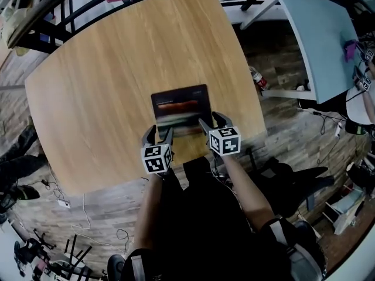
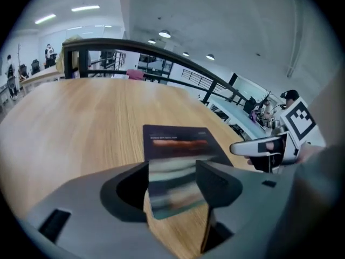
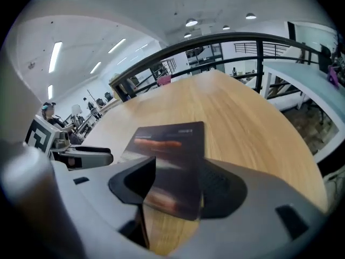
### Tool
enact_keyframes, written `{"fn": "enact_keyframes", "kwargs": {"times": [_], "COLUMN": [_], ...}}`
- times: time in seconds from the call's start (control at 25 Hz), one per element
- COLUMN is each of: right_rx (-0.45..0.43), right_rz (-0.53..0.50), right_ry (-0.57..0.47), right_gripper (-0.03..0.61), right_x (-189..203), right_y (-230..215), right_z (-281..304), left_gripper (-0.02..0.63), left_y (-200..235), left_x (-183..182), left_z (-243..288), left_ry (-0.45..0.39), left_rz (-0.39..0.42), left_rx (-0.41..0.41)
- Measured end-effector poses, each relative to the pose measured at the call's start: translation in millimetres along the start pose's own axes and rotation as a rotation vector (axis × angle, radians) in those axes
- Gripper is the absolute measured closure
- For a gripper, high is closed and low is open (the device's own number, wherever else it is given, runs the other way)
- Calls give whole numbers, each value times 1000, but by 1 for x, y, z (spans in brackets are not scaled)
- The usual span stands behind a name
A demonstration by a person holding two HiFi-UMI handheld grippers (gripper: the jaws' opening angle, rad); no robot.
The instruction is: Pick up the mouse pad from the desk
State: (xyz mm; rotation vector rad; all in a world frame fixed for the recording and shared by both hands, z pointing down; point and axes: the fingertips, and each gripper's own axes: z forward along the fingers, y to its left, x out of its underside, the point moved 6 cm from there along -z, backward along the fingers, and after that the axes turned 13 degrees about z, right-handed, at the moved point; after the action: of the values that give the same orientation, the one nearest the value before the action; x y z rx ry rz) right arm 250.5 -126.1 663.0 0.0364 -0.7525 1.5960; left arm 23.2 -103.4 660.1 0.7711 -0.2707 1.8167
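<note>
The mouse pad (image 1: 180, 105) lies flat on the wooden surface (image 1: 105, 69), near its front edge. Both grippers sit at the pad's near edge, the left gripper (image 1: 158, 134) at the near left corner and the right gripper (image 1: 214, 122) at the near right corner, about equally close. Each gripper's jaws stand wide apart, with a pad corner showing between them and not yet pinched. The pad extends away from both grippers, so the coming grasp likely turns on that near edge.

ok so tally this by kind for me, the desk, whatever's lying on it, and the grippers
desk: 1
mouse pad: 1
grippers: 2 (left gripper, right gripper)
total: 4
</note>
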Motion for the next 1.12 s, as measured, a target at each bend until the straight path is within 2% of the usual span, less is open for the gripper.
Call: {"fn": "enact_keyframes", "kwargs": {"times": [0.2,0.36,0.56,0.84,1.0,1.12], "right_rx": [42,54,68,81,33,10], "right_rz": [16,14,13,-2,-1,-37], "right_ry": [32,75,88,86,135,163], "right_gripper": [342,342,337,334,335,336], "right_x": [2,9,12,12,18,25], "right_y": [-15,-20,-18,-15,-5,11], "right_z": [18,28,32,32,34,39], "left_gripper": [333,333,331,328,328,327], "left_y": [9,5,2,-2,-6,-8], "left_x": [12,19,21,22,24,23], "left_z": [20,30,31,30,31,32], "left_ry": [81,129,126,133,137,138], "left_rz": [-33,-31,-52,-39,-23,-24], "left_rx": [-21,1,6,4,11,24]}}
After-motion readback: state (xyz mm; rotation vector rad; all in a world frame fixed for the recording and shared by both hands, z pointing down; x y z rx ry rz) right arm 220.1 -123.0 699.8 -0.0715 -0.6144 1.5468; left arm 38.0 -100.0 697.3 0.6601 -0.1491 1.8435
